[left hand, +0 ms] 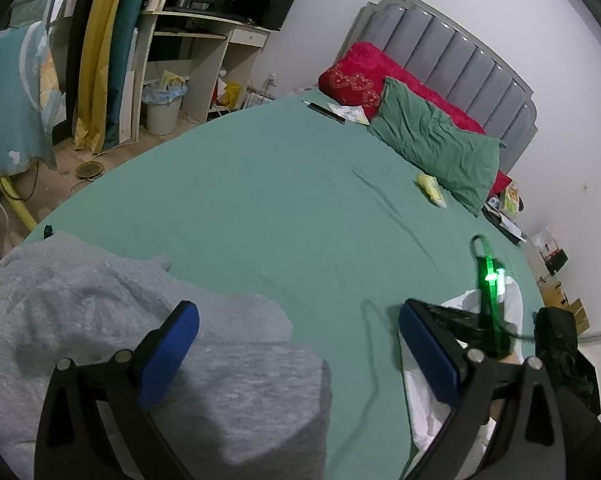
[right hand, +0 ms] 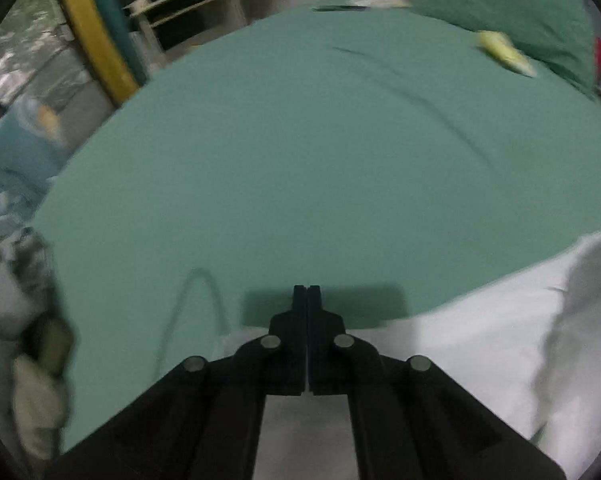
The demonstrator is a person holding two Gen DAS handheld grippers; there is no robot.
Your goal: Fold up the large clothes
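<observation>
A light grey knitted garment (left hand: 100, 312) lies bunched on the near left of the green bed sheet (left hand: 260, 200). My left gripper (left hand: 296, 352) is open above its right part, its blue pads (left hand: 168, 356) wide apart and empty. A white garment (right hand: 500, 344) lies on the sheet at the near right; it also shows in the left wrist view (left hand: 424, 408). My right gripper (right hand: 307, 300) is shut with nothing seen between its jaws, just left of the white garment. It appears in the left wrist view (left hand: 492, 312) with a green light.
A green pillow (left hand: 436, 144) and a red pillow (left hand: 364, 72) lie at the grey headboard (left hand: 452, 48). A yellow packet (left hand: 432, 190) and a black pen (left hand: 326, 112) lie on the sheet. A desk (left hand: 204, 48) and waste bin (left hand: 162, 108) stand left of the bed.
</observation>
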